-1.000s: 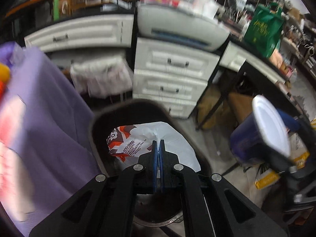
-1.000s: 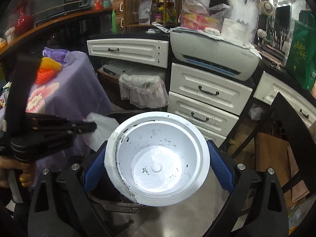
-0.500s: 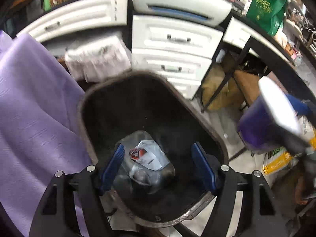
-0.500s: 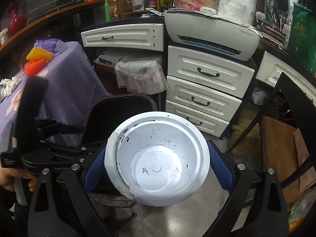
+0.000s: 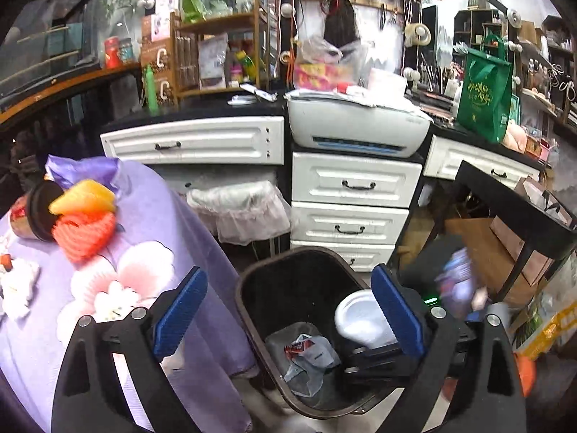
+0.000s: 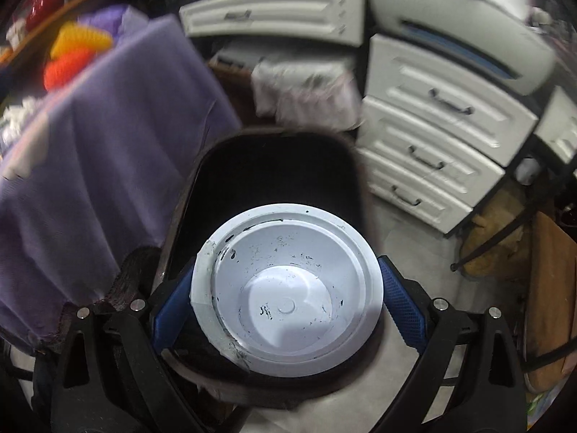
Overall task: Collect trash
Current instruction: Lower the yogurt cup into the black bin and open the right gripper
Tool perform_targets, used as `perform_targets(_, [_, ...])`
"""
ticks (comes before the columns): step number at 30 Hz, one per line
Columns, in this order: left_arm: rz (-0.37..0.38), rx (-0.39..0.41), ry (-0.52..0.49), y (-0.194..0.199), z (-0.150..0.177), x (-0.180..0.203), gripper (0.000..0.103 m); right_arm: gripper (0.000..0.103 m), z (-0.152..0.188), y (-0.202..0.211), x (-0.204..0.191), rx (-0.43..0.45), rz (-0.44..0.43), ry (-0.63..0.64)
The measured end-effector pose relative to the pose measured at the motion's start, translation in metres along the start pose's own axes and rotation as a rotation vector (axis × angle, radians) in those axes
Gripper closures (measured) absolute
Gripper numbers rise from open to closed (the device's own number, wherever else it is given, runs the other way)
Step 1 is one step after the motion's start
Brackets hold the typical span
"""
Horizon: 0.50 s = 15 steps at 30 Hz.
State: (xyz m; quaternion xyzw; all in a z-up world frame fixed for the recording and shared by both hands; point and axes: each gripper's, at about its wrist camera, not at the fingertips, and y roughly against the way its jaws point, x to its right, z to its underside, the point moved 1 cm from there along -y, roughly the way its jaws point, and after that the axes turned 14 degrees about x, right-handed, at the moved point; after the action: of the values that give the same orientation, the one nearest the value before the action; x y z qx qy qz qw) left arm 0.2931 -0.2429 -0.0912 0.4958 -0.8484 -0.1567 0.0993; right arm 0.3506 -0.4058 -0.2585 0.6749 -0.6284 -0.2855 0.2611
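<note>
Left tongs (image 5: pixel 288 315) stood wide apart, nothing between the pads; jaws had just been opening. Below them, the black trash bin (image 5: pixel 252 310) stood on the floor just beside the purple flowered cloth (image 5: pixel 151 223). On the bin's bottom lay a crumpled white wrapper (image 5: pixel 310 355) with red and dark print; lettering too small to read. To its right, inside the bin's mouth, the white cup (image 5: pixel 360 319) showed.

Right tongs (image 6: pixel 285 301) were clamped on the cup (image 6: pixel 288 296), one blue pad on each side of its wall. Cup held mouth toward the camera: white plastic, round, stepped rim, dark specks and smears inside, a small raised disc at the centre of the base. It hung over the dark opening of the bin (image 6: pixel 274 166).

Readable writing: gold characters on the green bag (image 5: pixel 483 97) on the counter, not legible. Two large "C" shapes on a brown box (image 5: pixel 160 68) beside the wooden shelf.
</note>
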Motion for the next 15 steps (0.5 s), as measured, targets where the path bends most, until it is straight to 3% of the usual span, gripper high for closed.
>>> perform_targets(7, [-0.001,-0.003,0.021,0.009,0.001,-0.005,0.012,0.01,0.011,-0.075,-0.016,-0.18,0.038,0.044])
perform_targets(15, [-0.015,-0.006,0.041,0.013,0.004,-0.013,0.012,0.01,0.025,-0.111,-0.015,-0.289,0.103,0.066])
